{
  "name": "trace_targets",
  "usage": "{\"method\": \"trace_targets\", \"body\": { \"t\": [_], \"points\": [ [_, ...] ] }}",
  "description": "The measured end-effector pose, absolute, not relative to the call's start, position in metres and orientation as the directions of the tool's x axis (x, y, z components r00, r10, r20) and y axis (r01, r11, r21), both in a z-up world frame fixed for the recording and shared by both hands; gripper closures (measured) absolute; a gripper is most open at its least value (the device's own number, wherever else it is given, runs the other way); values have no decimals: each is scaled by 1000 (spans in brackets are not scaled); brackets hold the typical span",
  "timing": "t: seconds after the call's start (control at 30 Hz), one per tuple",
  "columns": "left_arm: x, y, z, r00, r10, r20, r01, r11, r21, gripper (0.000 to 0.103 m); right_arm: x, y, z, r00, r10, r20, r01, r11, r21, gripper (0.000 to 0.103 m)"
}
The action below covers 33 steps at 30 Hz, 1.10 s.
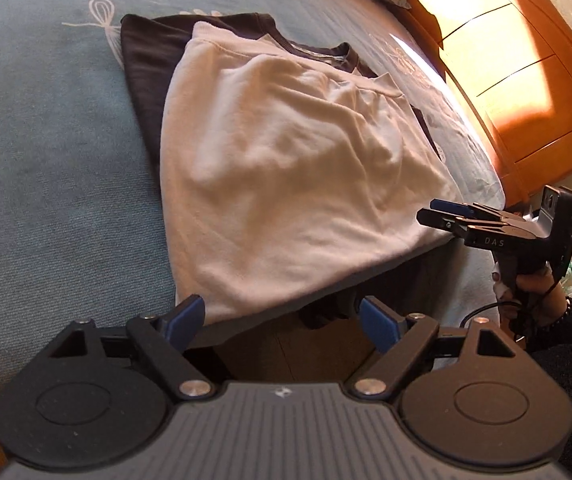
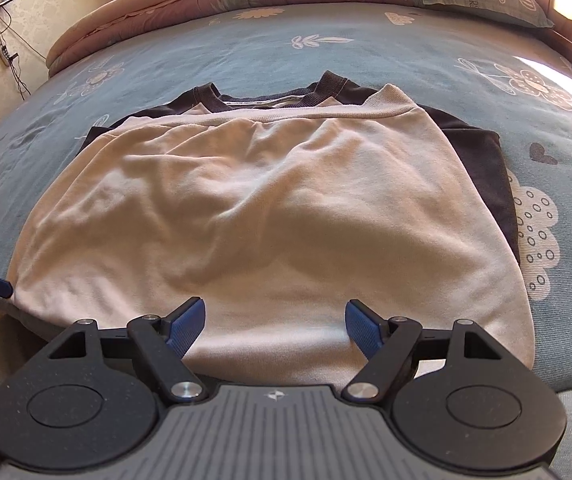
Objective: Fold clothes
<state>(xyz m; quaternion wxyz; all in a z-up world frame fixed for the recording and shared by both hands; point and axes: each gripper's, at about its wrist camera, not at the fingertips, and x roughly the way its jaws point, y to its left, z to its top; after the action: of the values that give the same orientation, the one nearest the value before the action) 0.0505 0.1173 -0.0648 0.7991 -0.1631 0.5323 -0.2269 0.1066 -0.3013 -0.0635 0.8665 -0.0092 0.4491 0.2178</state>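
Left gripper (image 1: 281, 322) hovers wide open and empty at the bed's near edge. Ahead, a folded cream cotton sweatshirt (image 2: 269, 208) lies on a dark navy garment (image 2: 482, 160) on the blue floral bedspread (image 2: 326, 56). Right gripper (image 2: 275, 326), spread wide and empty, hovers over the sweatshirt's near hem.

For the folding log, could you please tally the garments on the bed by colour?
White garment: 1
Dark garment, lying under the white one: 1
Total: 2
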Motion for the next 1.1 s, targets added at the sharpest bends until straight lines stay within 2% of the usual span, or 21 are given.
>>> {"method": "trace_targets", "body": {
  "t": [0.1,0.27,0.5,0.57,0.73,1.0,1.1],
  "points": [
    [55,115,-46,387,-500,-775,223,866,-447,18,111,-313,-54,529,398,-749,-382,900,208,21],
    [88,100,-43,461,-470,-753,237,882,-406,18,123,-328,-35,603,362,-711,-353,920,169,18],
    [117,88,-69,469,-470,-748,202,881,-428,18,117,-338,-48,594,338,-730,-328,931,164,18],
    [124,88,-77,468,-467,-750,183,882,-435,14,115,-340,-56,578,327,-747,-319,934,162,18],
    [132,94,-61,497,-477,-725,178,873,-454,15,114,-341,-65,559,328,-761,-318,933,168,18],
    [185,102,-65,520,-511,-684,112,835,-538,14,116,-327,-58,556,375,-742,-369,911,184,17],
    [200,103,-76,508,-496,-704,78,841,-536,15,115,-323,-56,552,384,-741,-386,905,181,17]
  ]
}}
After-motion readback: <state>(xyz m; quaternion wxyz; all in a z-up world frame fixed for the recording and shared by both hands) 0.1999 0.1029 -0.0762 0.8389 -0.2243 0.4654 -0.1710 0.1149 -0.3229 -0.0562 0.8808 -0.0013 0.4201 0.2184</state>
